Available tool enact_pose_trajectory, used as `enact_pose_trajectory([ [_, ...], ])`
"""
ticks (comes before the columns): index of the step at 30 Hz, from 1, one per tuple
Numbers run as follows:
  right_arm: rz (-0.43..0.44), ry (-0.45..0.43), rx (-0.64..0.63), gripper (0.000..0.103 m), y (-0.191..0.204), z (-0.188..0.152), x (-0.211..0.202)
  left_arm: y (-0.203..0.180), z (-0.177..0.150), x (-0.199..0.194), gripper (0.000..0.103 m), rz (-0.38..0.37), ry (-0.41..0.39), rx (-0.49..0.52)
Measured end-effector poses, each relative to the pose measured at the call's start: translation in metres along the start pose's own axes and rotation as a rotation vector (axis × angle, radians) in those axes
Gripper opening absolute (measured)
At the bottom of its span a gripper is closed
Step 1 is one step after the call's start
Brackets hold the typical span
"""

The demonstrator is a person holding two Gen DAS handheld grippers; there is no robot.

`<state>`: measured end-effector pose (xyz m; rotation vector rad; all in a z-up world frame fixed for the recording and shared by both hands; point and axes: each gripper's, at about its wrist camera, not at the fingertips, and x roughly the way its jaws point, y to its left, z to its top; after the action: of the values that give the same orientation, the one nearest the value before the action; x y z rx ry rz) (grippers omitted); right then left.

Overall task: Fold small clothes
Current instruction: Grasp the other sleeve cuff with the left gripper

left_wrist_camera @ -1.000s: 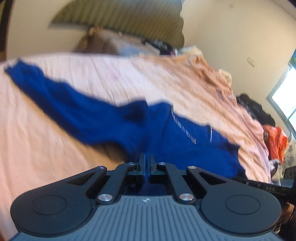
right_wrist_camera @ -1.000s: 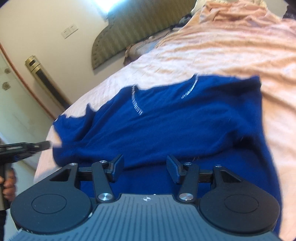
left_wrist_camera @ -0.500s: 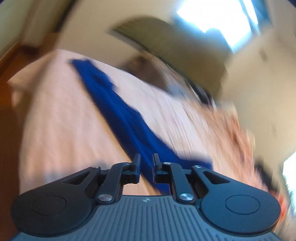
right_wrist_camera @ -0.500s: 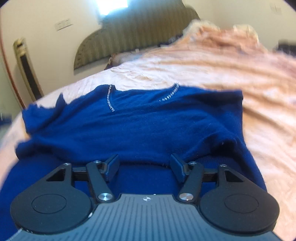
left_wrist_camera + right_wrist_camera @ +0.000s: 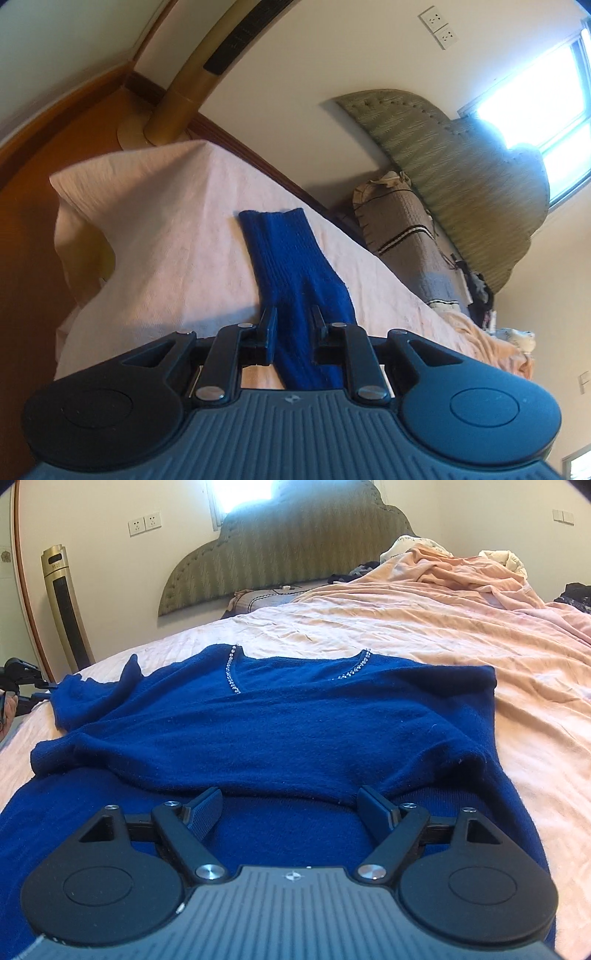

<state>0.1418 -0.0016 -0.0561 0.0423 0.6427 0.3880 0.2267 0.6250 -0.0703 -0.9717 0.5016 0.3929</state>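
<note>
A blue sweater (image 5: 280,716) lies spread on the bed (image 5: 461,635), its neckline trimmed with small sparkling stones and pointing toward the padded headboard (image 5: 280,542). One sleeve is folded across the sweater's chest, on the side nearer the camera from the neckline.

The right gripper (image 5: 291,805) hangs low over the sweater's lower body, below the folded sleeve, with its jaws spread wide and grasping nothing.

The other sleeve (image 5: 295,273) stretches out flat from the sweater's far side over the pale bedsheet, its ribbed cuff toward the corner of the bed. The left gripper (image 5: 293,325) sits over this sleeve, jaws parted with the blue knit running between them; the cloth does not look pinched, so the jaws read as released.

Away from the sweater, beyond the bed's corner, a gold tower fan (image 5: 64,602) stands against the wall. A rumpled peach blanket (image 5: 461,576) lies on the sweater's other side.
</note>
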Motion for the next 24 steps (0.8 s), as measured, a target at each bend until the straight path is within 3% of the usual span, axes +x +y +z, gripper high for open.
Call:
enact_pose_trajectory([
  [1,0.005,-0.002,0.007,0.083,0.000,0.000,0.000,0.003,0.001,-0.003,0.024,-0.016,-0.001,-0.018],
  [5,0.014,-0.007,0.023,0.083,-0.002,-0.001,0.000,0.013,0.002,-0.019,0.064,-0.060,-0.033,-0.047],
  [9,0.015,-0.007,0.025,0.083,-0.002,0.000,0.000,0.006,0.005,-0.019,0.065,0.002,-0.058,0.020],
  [15,0.012,-0.006,0.023,0.083,-0.003,0.001,0.000,-0.003,0.012,-0.001,0.064,0.020,-0.080,0.054],
  [16,0.013,-0.006,0.024,0.083,-0.003,0.001,0.000,-0.007,0.014,0.003,0.062,0.029,-0.083,0.070],
  [18,0.014,-0.007,0.026,0.082,-0.003,0.001,0.000,-0.015,0.015,0.010,0.043,0.066,-0.091,0.125],
  [20,0.015,-0.008,0.032,0.082,-0.004,0.001,0.000,-0.023,0.011,0.015,0.017,0.118,-0.085,0.204],
  [24,0.016,-0.009,0.034,0.082,-0.005,0.001,0.000,-0.032,0.002,0.011,0.010,0.165,-0.122,0.294],
])
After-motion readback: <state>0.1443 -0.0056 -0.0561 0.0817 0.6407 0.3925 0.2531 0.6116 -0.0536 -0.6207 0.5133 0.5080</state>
